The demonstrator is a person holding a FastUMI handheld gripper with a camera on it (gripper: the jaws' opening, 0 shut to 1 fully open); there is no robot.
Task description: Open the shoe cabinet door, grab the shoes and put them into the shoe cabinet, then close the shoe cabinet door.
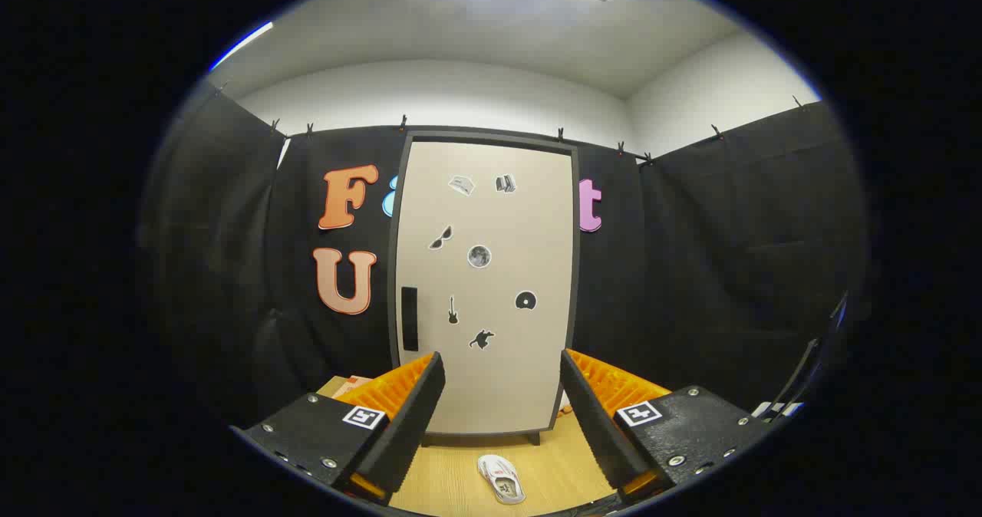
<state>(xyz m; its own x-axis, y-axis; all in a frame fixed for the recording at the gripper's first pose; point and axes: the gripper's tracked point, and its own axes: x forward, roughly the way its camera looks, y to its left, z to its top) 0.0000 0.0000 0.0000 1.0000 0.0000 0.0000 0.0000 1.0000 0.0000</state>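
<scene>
A tall beige shoe cabinet (485,287) with a dark frame stands upright on the wooden table, straight ahead beyond my fingers. Its door is closed, with a dark vertical handle (410,318) on its left side and several small stickers on the front. A small white shoe (502,478) lies on the table between my fingers, in front of the cabinet's foot. My gripper (502,383) is open with nothing between its fingers, held back from the cabinet door.
The wooden table (552,471) runs under the cabinet and shoe. Black cloth walls close in on the left, back and right. A light brown object (349,385) peeks out behind the left finger, left of the cabinet.
</scene>
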